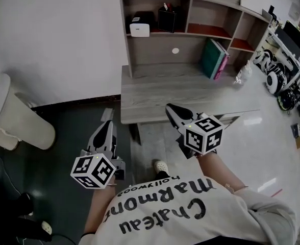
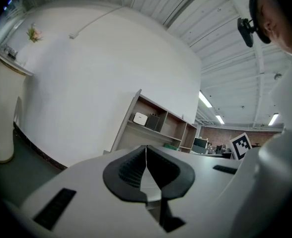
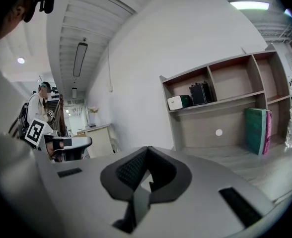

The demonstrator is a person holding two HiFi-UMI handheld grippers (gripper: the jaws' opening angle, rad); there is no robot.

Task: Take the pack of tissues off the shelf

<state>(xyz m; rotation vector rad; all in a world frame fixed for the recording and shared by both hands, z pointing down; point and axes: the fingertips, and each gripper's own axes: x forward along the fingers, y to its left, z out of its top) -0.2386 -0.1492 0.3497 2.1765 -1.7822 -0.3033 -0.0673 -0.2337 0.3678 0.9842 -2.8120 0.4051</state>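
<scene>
Grey wood-grain desk (image 1: 180,96) against white wall (image 1: 53,40), shelf (image 1: 150,55) on top.
White tissue pack (image 1: 140,28) on shelf; left gripper (image 1: 105,128) and right gripper (image 1: 171,109) both closed, empty.

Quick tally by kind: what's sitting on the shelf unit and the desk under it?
pack of tissues, white: 1
dark item just behind it, kind unclear: 1
black box: 1
upright books, a teal book and a pink book: 2
clear bottle on the desk: 1
Total: 6
</scene>
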